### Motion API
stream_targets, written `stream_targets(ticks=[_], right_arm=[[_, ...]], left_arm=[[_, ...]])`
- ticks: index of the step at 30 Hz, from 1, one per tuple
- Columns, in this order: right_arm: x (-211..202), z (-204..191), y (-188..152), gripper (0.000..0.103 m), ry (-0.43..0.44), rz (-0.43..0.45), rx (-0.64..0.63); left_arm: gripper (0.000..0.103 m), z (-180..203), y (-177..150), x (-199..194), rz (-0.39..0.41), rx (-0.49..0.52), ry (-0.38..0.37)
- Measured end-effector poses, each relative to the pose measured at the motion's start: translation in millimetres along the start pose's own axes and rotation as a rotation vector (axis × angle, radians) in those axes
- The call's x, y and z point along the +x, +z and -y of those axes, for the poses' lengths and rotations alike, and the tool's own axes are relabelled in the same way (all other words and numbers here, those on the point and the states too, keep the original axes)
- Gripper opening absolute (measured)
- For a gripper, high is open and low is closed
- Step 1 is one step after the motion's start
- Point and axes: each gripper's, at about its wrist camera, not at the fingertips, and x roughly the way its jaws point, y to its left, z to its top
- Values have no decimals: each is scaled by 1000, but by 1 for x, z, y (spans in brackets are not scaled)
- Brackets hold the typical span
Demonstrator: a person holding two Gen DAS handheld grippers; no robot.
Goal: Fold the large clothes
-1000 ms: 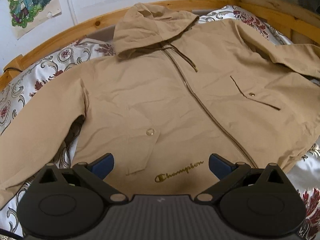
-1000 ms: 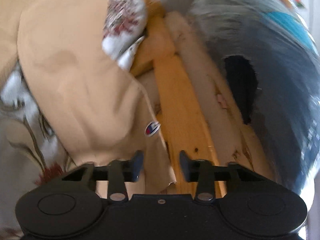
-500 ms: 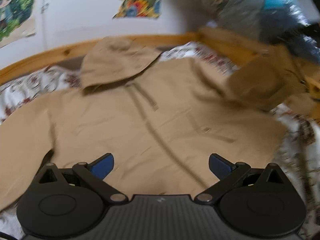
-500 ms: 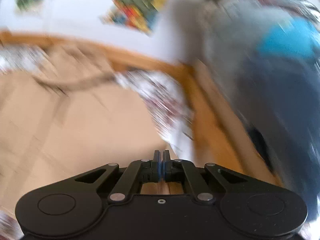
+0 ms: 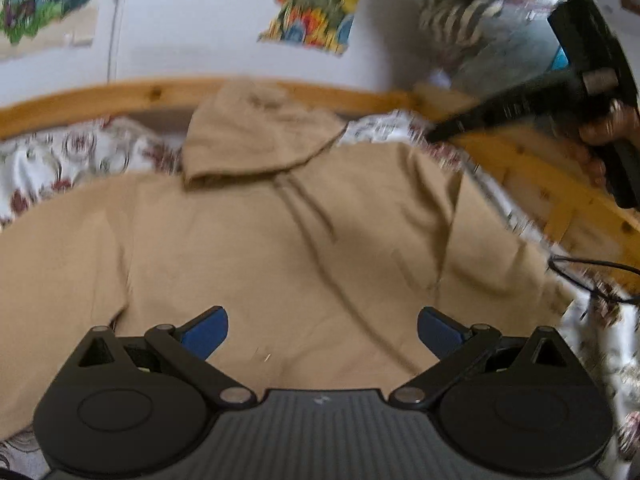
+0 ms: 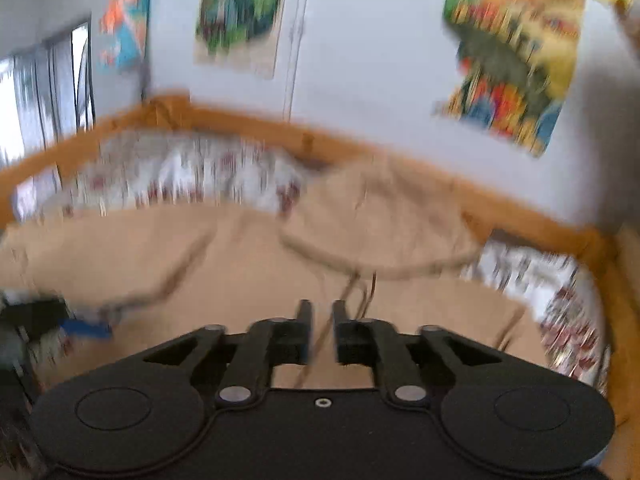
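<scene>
A tan hooded jacket (image 5: 280, 264) lies front up on the bed, with its hood (image 5: 248, 136) towards the wall. Its right sleeve (image 5: 492, 248) is folded inward along the body. My left gripper (image 5: 320, 330) hovers open over the lower front, nothing between its blue pads. A hand holds my right gripper (image 5: 440, 132) above the jacket's far right shoulder. In the right wrist view the right gripper (image 6: 320, 316) is above the jacket (image 6: 240, 280). Its jaws are a little apart and opening, with nothing between them. The picture is blurred.
A wooden bed rail (image 5: 120, 98) runs round the flowered sheet (image 5: 80, 152). Posters (image 5: 316, 4) hang on the white wall. A black cable (image 5: 592, 276) lies at the right edge. There is a window (image 6: 44, 100) at the far left.
The right sleeve, spread towards the rail before, now lies folded onto the body. The right gripper shut, swung up and leftward over the jacket, and has parted its jaws. The left view tilted upward.
</scene>
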Motion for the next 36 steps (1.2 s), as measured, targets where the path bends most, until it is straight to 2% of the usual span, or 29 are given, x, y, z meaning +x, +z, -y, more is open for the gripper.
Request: stream_targets(ticks=[1, 3, 5, 7, 8, 12, 14, 15, 16, 17, 20, 23, 25, 27, 31, 34, 36], right_arm=[[19, 3, -13, 22, -8, -52, -19], [47, 3, -43, 32, -32, -146, -27], [74, 7, -80, 33, -42, -239, 9], [87, 5, -117, 33, -17, -301, 47], [92, 2, -134, 34, 0, -320, 56], [98, -15, -165, 61, 10, -335, 3], [102, -20, -171, 59, -27, -337, -44], [101, -20, -173, 50, -32, -332, -35], [100, -16, -171, 41, -33, -319, -8], [98, -12, -169, 21, -27, -309, 15], [88, 1, -158, 0, 18, -270, 110], [70, 11, -130, 0, 135, -179, 232], [58, 10, -108, 0, 210, -107, 264], [53, 4, -83, 0, 276, -42, 259], [60, -5, -46, 0, 347, 33, 208], [73, -13, -29, 0, 373, 57, 155], [81, -17, -19, 0, 399, 65, 156]], left_arm=[[102, -3, -3, 7, -21, 4, 8], [102, -8, -7, 22, -57, 8, 20], [102, -12, -7, 38, -81, -2, 25], [102, -15, -11, 51, -97, -13, 7], [102, -14, -11, 57, -102, -14, -7], [102, -8, -12, 79, -124, 8, -73], [102, -2, -15, 89, -134, 22, -119], [102, 2, -16, 94, -140, 31, -134], [102, 6, -17, 98, -146, 39, -154], [102, 10, -20, 98, -146, 45, -174], [102, 19, -21, 103, -135, 62, -254], [102, 27, -18, 102, -115, 75, -339], [102, 31, -15, 100, -100, 72, -387], [102, 31, -10, 98, -81, 48, -426], [102, 18, 2, 101, -57, -35, -491], [102, 9, 10, 102, -39, -59, -464], [98, 2, 14, 108, -56, -83, -367]])
